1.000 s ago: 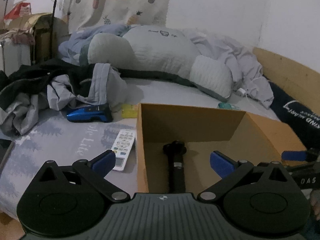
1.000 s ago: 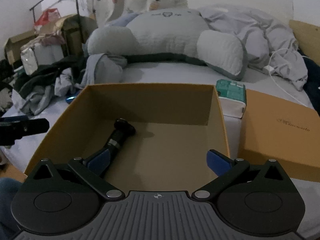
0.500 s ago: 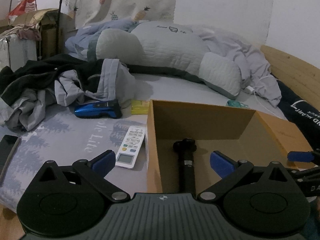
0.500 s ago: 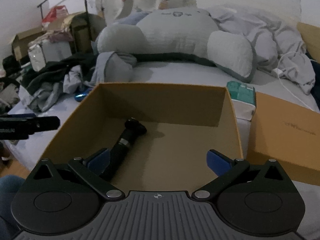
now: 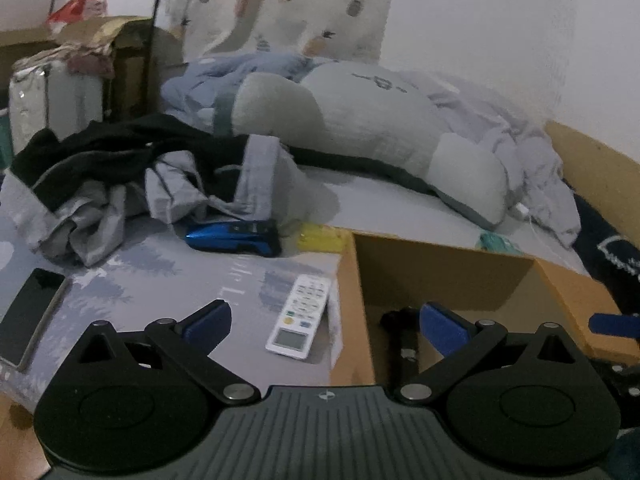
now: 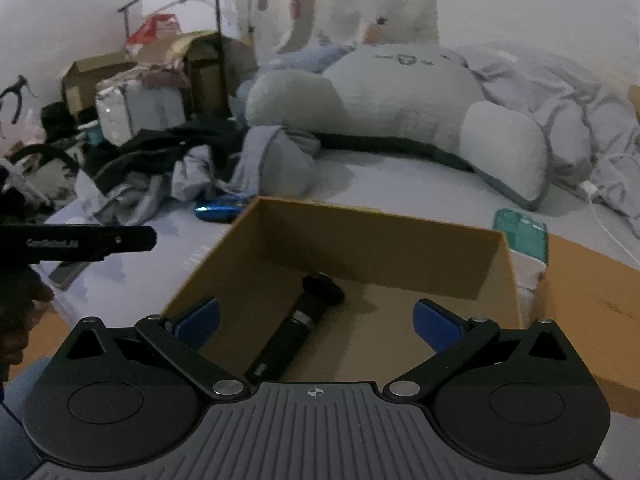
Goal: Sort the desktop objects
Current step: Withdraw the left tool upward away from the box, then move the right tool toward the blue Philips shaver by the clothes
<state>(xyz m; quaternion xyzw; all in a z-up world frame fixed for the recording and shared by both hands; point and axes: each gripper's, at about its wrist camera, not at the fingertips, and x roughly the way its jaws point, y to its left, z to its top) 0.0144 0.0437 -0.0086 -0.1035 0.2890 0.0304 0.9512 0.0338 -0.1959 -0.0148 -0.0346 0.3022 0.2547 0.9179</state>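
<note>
While both hang empty, we see left gripper (image 5: 324, 322) spread wide | remote (image 5: 301, 316) between its fingers, lower centre | right gripper (image 6: 316, 322) wide apart | black tool (image 6: 298, 328) in box (image 6: 384, 254), between fingers

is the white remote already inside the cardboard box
No, the white remote lies on the bedsheet just outside the left wall of the cardboard box, which holds only a black cylindrical tool.

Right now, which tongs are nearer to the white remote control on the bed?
Left. The left tongs are open directly over the white remote control, which lies just beyond them. The right tongs are open over the cardboard box, farther right.
</note>
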